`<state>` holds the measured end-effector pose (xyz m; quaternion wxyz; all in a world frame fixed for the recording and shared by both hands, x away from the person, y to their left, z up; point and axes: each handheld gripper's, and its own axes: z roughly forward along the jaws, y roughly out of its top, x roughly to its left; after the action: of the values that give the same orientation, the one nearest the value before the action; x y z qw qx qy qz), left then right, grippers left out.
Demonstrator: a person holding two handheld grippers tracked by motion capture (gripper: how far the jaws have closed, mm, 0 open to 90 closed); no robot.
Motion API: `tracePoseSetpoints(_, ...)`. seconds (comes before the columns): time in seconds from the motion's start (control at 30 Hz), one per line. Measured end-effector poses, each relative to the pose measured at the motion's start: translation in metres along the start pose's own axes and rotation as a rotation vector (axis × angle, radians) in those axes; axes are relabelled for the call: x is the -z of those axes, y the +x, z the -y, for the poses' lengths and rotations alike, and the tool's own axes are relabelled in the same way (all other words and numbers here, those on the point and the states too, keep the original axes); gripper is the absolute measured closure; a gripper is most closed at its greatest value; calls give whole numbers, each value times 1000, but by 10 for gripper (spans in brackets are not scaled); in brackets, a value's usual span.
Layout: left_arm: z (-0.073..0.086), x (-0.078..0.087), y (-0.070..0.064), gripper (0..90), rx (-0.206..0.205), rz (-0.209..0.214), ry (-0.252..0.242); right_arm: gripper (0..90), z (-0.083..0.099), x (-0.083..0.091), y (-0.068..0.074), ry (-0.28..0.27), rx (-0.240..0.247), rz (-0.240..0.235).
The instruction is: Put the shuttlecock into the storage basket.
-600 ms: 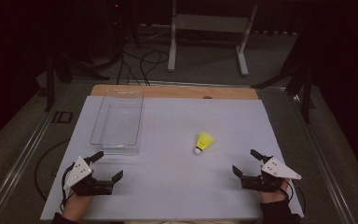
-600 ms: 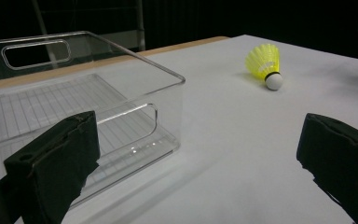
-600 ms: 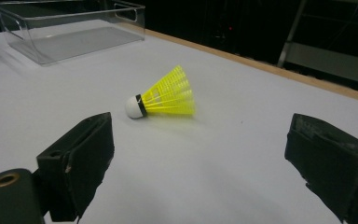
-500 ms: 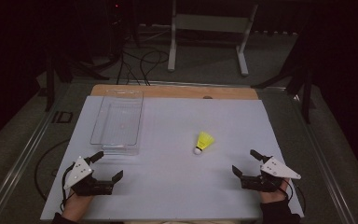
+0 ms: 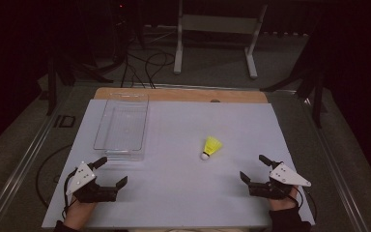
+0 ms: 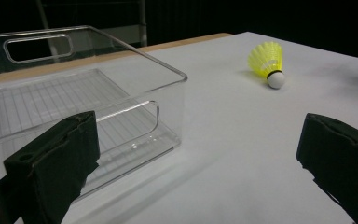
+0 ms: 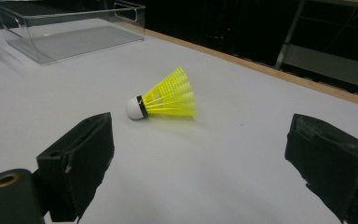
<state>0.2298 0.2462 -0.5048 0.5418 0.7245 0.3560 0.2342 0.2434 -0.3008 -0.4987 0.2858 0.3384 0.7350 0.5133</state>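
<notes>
A yellow shuttlecock with a white cork lies on its side on the white table sheet, right of centre. It also lies ahead of the right jaws and far off to the right in the left gripper view. A clear plastic bin stands empty at the back left, close in front of the left jaws. My left gripper rests open near the front left edge. My right gripper rests open at the front right, a little short of the shuttlecock. Both hold nothing.
A wooden table edge runs along the back of the sheet. Beyond it stand a white metal frame and dark stands with cables on the floor. A metal rail runs along the table's left side.
</notes>
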Motion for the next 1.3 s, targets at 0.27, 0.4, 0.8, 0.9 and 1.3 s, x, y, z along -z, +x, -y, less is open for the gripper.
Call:
tracePoseSetpoints(0.27,-4,0,-2,0,6,18,14,79,-1,1,0,-9,-2,-1)
tracePoseSetpoints(0.4,-8,0,-4,0,2,29,28,79,-1,0,0,-6,-4,-4)
tracePoseSetpoints(0.8,-38,1,-2,0,-45,93,137,79,0,1,-1,-8,-12,10)
tracePoseSetpoints(0.9,-46,1,-3,0,-66,117,160,79,0,1,-1,-9,-12,7)
tracePoseSetpoints(1.3,-70,-8,-12,0,-160,211,346,79,-1,0,0,-11,-1,3)
